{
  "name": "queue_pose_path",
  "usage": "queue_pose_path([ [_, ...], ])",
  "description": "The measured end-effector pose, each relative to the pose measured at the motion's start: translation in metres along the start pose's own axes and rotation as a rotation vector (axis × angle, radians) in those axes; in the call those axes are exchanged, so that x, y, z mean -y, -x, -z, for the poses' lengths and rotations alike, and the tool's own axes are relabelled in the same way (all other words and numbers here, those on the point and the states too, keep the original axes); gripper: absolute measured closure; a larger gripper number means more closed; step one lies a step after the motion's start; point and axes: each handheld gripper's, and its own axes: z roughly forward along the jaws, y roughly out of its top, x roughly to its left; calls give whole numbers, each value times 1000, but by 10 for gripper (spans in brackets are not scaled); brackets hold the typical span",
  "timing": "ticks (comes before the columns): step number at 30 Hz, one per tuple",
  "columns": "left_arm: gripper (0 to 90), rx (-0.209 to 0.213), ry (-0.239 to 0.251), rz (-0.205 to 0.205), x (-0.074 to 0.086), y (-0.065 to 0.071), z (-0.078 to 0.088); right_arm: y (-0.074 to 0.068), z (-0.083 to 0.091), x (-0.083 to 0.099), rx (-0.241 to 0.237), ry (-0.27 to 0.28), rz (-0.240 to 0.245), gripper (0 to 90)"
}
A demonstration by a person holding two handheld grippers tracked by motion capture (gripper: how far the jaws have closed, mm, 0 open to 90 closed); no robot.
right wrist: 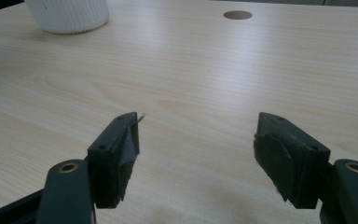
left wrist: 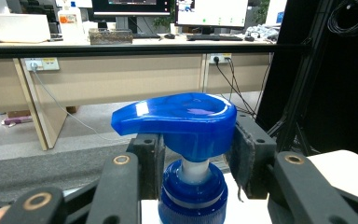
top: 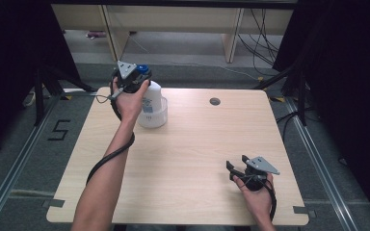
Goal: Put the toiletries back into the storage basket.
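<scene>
Up at the far left of the table (top: 188, 159), the left gripper (left wrist: 193, 158) is set around the blue pump head (left wrist: 182, 119) of the white bottle (top: 153, 108). In the left gripper view the two black pads (left wrist: 244, 158) are seen flanking the lower part of the pump head, the right pad pressed against its side and the left pad tight up against it too; the pump is gripped from both sides. Just below the pads, the white stem and the blue screw collar (left wrist: 193, 196) are seen, with the nozzle of the pump head swept out to the left of that view. From the high view, the bottle is shown standing upright on the wood near the far left corner, its label turned toward the person, the hand wrapped over the gripper above it. What is inside the bottle cannot be told; the body is opaque white.

Down at the near right, the right gripper (right wrist: 196, 154) is held low over bare wood, its jaws spread wide with nothing between them. Beyond them, the ribbed white base of the bottle is caught at the top left of the right gripper view, well apart, and a round cable hole (right wrist: 237, 15) is seen in the tabletop toward the far edge.
</scene>
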Motion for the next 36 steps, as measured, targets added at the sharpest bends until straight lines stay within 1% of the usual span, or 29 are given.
queue_pose_path([
  [1, 579, 2, 4, -1, 1, 0, 1, 0, 0, 0, 0, 0, 0, 316],
  [3, 555, 11, -4, 8, 2, 0, 1, 0, 0, 0, 1, 2, 0, 316],
  [4, 536, 13, -12, 3, 3, -1, 0, 0, 0, 0, -4, 6, -6, 316],
  [5, 489, 17, -17, 8, 5, -1, 0, 0, 0, 0, -4, 6, -6, 315],
  [6, 489, 17, -17, 9, 6, -1, 0, 0, 0, 0, -4, 6, -6, 315],
  [7, 468, 12, -18, -6, 8, -1, 0, 0, 0, 0, -4, 6, -6, 315],
  [9, 414, 7, -15, -2, 10, 0, 0, 0, 0, 0, -4, 5, -5, 315],
  [10, 391, 4, -14, -11, 11, 0, 0, 0, 0, 0, -4, 5, -5, 315],
  [11, 347, 3, -20, -10, 12, 0, 1, 0, 0, 0, -4, 5, -3, 315],
  [13, 320, 7, -22, -17, 12, -1, 1, 0, 0, 0, -2, 2, 2, 314],
  [16, 309, 14, -22, -15, 13, -1, 3, 0, 0, 0, 0, 4, 5, 314],
  [17, 307, 21, -21, -27, 14, -2, 6, 0, 0, 0, 0, 2, 5, 314],
  [18, 305, 21, -21, -27, 14, -2, 6, 0, 0, 0, 0, 2, 5, 314],
  [19, 305, 26, -23, -35, 16, -1, 9, 0, 0, 0, 0, 3, 4, 314],
  [24, 303, 40, -2, -5, 20, -4, 21, -1, 0, 0, 0, 6, 3, 313],
  [26, 302, 43, -2, -18, 22, -4, 26, -1, 0, 0, 0, 5, 3, 313],
  [28, 301, 55, -3, -14, 26, -4, 30, 0, 0, 0, 1, 0, 5, 313],
  [29, 301, 53, -1, -23, 29, -5, 34, 0, 0, 0, 0, 1, 5, 313],
  [31, 302, 62, -6, -14, 36, -7, 40, 0, 0, 1, -1, 13, 4, 312],
  [32, 302, 62, -6, -14, 36, -7, 40, 0, 0, 1, -1, 13, 4, 312],
  [35, 304, 81, -16, -14, 45, -10, 50, 0, 0, 0, 0, 5, 5, 312],
  [36, 303, 81, -16, -14, 45, -10, 50, 0, 0, 0, 0, 5, 5, 312],
])
